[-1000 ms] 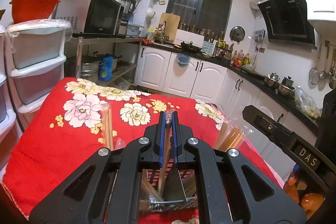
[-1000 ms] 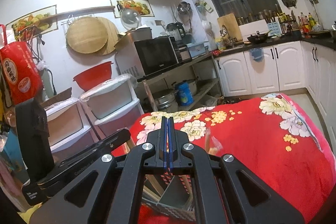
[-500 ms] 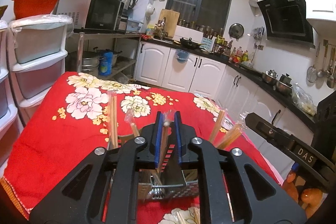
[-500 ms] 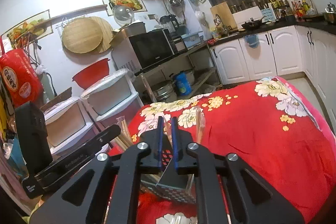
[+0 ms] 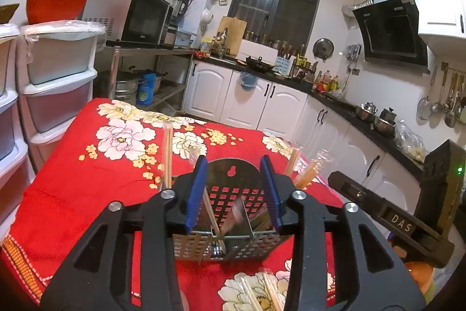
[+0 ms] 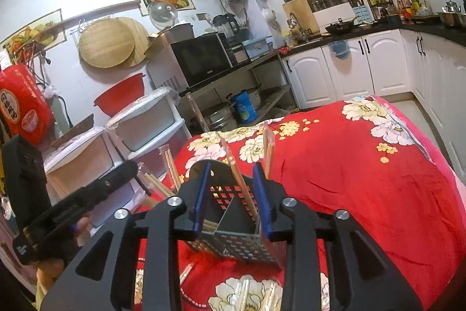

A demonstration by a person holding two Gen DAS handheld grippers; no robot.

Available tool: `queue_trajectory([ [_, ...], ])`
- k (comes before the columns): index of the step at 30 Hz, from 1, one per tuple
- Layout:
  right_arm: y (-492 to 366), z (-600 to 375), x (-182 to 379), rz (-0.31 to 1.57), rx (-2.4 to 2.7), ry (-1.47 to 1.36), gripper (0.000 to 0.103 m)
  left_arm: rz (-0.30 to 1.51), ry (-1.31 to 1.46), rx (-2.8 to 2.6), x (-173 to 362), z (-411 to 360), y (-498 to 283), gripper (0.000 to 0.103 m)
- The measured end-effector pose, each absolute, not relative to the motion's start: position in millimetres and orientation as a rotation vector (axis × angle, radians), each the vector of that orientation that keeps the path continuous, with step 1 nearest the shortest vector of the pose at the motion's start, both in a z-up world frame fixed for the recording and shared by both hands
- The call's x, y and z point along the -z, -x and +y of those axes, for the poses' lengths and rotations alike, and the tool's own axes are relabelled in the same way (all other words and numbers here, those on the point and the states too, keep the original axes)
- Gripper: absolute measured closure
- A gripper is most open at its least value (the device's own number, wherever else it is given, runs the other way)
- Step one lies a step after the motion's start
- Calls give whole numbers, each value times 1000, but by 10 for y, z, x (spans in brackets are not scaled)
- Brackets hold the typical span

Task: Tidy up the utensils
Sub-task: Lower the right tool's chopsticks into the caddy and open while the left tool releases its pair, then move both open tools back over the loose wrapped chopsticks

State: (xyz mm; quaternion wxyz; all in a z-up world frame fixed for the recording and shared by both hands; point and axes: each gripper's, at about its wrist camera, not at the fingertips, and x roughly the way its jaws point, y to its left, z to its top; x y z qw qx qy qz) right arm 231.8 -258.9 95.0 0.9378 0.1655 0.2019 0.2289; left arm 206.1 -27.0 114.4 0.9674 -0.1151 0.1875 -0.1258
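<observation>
Both claws were just spread apart: left gripper (image 5: 233, 191) and right gripper (image 6: 233, 194), nothing pinched. Wrapped chopsticks (image 6: 243, 185) were left standing in the perforated caddy (image 5: 227, 235), lower centre; more remain on the cloth (image 5: 72, 179).

Warm, dim indoor light, heavy fisheye bending, dark vignetted corners, slight motion blur.

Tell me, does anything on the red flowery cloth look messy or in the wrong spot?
Yes. A few wrapped chopsticks lie loose on the red cloth in front of the metal utensil holder, not in it. Those inside lean at different angles, some sticking out sideways past its edges. Nothing looks broken or spilled.
</observation>
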Motion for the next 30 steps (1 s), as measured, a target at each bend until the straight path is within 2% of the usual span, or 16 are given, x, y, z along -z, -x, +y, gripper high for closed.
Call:
queue_trajectory([
  [7, -2167, -2582, -952, 424, -468, -308, 62, 365, 256, 254, -1165, -186, -1896, 62],
  [18, -1902, -2578, -957, 428, -474, -283, 51, 359, 278, 265, -1139, -94, -1642, 37],
  [21, -1829, -2564, -938, 434, -481, -272, 46, 361, 280, 265, -1105, -62, -1577, 34],
  [30, -1678, -2548, -857, 462, -484, -248, 44, 371, 291, 254, -992, 60, -1395, 20],
])
